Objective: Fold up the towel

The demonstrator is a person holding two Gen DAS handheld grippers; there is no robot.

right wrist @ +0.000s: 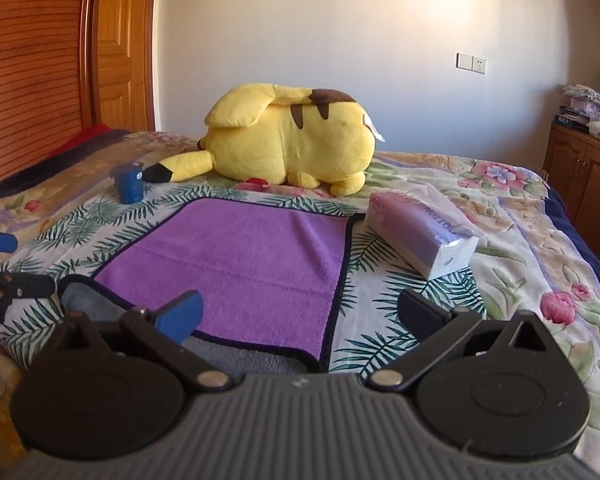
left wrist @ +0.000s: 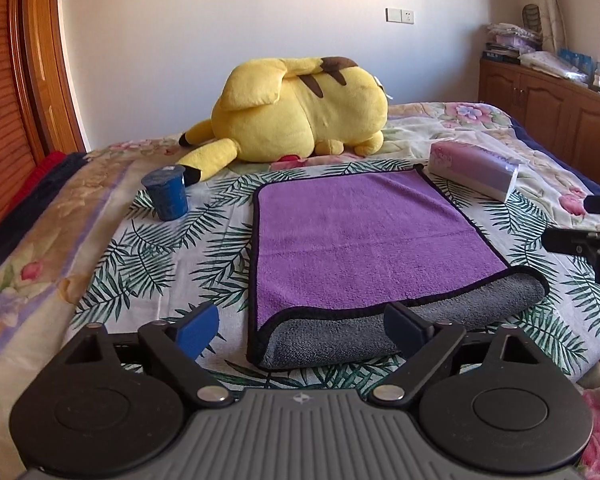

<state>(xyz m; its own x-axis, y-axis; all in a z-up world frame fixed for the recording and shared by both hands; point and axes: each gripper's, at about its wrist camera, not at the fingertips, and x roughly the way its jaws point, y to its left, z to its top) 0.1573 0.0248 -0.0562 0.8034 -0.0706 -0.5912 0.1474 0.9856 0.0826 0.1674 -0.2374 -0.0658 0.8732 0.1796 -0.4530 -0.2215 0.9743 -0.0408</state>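
I have the towel (left wrist: 364,240) lying on the bed (left wrist: 148,248), purple side up, its near edge already turned back over the grey underside, so I judge one fold is made. My left hand-held gripper (left wrist: 300,328) hangs wide open over the near left corner, holding nothing; my right hand-held gripper (right wrist: 300,312) is equally open and empty above the near right corner. Next I'd pinch both near corners for the second fold.
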